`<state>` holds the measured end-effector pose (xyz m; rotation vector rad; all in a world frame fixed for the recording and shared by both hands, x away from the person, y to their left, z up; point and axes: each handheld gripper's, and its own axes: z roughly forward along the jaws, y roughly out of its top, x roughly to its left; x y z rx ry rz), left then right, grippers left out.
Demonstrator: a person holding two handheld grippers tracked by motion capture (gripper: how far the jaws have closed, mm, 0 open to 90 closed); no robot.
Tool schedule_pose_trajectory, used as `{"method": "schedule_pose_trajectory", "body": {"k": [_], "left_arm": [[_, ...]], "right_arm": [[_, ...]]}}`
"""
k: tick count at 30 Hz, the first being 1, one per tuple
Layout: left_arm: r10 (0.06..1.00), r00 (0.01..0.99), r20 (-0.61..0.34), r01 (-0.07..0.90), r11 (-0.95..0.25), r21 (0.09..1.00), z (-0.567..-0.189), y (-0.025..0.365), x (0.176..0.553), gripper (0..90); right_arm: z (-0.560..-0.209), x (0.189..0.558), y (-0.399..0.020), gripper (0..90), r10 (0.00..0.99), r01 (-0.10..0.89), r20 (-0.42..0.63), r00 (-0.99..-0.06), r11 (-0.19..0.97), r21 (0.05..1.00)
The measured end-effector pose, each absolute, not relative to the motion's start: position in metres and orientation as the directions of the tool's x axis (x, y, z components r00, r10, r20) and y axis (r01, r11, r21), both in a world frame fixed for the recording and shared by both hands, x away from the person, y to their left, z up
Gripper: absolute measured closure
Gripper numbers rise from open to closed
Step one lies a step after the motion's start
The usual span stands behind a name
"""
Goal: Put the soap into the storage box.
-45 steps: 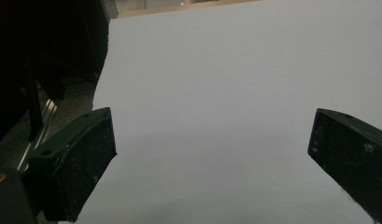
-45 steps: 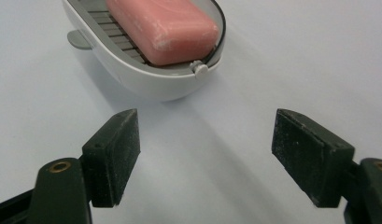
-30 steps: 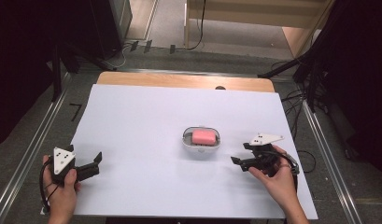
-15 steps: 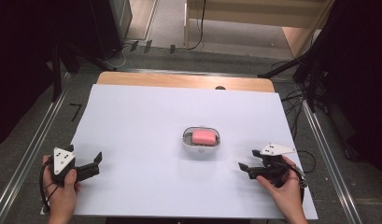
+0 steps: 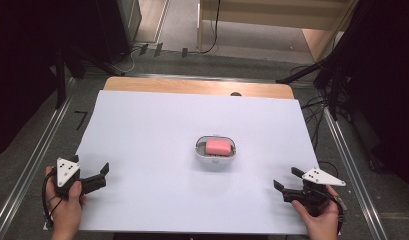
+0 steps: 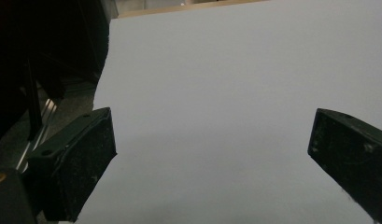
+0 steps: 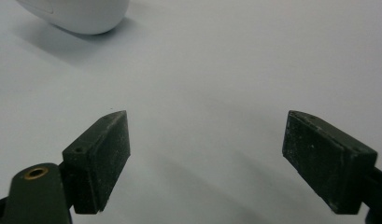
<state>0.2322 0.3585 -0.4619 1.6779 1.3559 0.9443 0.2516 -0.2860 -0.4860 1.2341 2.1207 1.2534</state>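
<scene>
White worktop [image 5: 157, 125], pale sheet over it. Small white dish [image 5: 216, 154] at frame centre holding a pink block [image 5: 218, 146]. Left claw [image 5: 90, 170] at lower left, jaws spread wide, nothing between them. Right claw [image 5: 287, 178] at lower right, also wide and empty. Both well apart from the dish; dish edge [image 7: 76, 16] at upper left of right gripper view.

A wooden table [image 5: 197, 86] is seen covered by a white sheet [image 5: 157, 130]; a small white dish [image 5: 215, 155] is set near centre.
</scene>
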Motion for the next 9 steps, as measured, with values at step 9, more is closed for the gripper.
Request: {"method": "schedule_pose_trajectory", "body": {"k": [9], "left_arm": [[0.984, 0.165, 0.072, 0.422, -0.136, 0.896, -0.4616, 0.3596, 0.2328, 1.0]], "right_arm": [[-0.4862, 0.2497, -0.2865, 14.9, 0.854, 0.489, 0.090, -0.512, 0.204, 0.848]]}}
